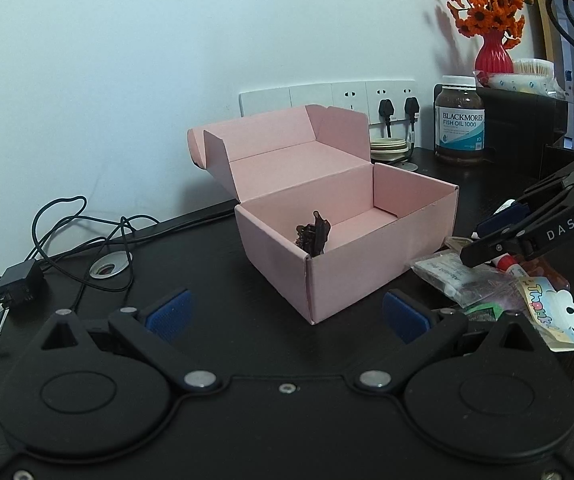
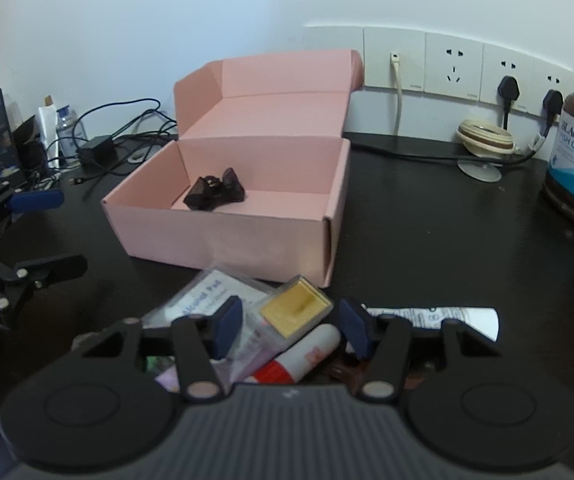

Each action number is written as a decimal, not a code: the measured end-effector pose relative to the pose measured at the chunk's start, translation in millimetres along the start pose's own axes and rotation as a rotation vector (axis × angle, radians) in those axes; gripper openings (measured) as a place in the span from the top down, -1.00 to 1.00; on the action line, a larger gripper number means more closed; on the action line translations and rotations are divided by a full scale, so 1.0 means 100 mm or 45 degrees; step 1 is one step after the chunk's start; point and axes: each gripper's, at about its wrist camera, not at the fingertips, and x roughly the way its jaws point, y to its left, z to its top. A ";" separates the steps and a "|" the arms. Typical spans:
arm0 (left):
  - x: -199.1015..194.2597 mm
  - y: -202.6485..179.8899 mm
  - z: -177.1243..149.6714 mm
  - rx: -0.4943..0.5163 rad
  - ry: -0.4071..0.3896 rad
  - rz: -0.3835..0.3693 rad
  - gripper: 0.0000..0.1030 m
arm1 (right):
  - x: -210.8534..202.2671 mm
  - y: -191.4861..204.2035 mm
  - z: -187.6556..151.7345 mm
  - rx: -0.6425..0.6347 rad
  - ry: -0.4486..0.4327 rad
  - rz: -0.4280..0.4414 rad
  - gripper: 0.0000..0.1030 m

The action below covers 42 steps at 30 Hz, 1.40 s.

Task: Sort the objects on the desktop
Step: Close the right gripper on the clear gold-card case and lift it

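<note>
Right hand-held gripper (image 2: pixel 291 330) spread, empty, poised over the clutter pile on the black counter (image 2: pixel 427 232); white-and-red glue stick (image 2: pixel 307 356) and clear case with yellow pad (image 2: pixel 296 310) lie between its pads. Open pink cardboard box (image 2: pixel 227 240) just behind holds a dark hair claw (image 2: pixel 215 190). Left hand-held gripper (image 1: pixel 287 316) spread, idle. Suggest: centre on one item, close squarely, avoid snagging the packets.

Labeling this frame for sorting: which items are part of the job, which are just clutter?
Job:
pink box, lid open
dark hair clip inside it
pile in front: alcohol pad packet, yellow case, red-and-white tube
right hand-held gripper, open over the pile

Clutter:
fish oil bottle
flower vase
power adapter
</note>
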 end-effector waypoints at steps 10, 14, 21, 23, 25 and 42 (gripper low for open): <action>0.00 -0.01 0.00 0.002 -0.001 0.002 -1.00 | 0.09 -0.07 0.07 0.027 0.059 0.026 -0.04; 0.00 -0.01 0.00 0.003 -0.003 0.005 -1.00 | 0.15 -0.15 0.16 0.074 0.106 0.083 -0.04; 0.00 -0.02 0.00 0.012 -0.002 0.002 -1.00 | 0.15 -0.09 0.17 -0.035 0.147 0.100 -0.04; 0.00 -0.03 0.00 0.020 -0.005 0.004 -1.00 | 0.13 -0.08 0.15 -0.055 0.151 0.104 -0.04; -0.01 -0.04 0.00 0.024 -0.008 0.006 -1.00 | 0.10 -0.06 0.13 -0.081 0.149 0.102 -0.04; -0.01 -0.04 0.00 0.022 -0.009 0.008 -1.00 | 0.05 -0.01 0.08 -0.033 0.088 0.142 0.01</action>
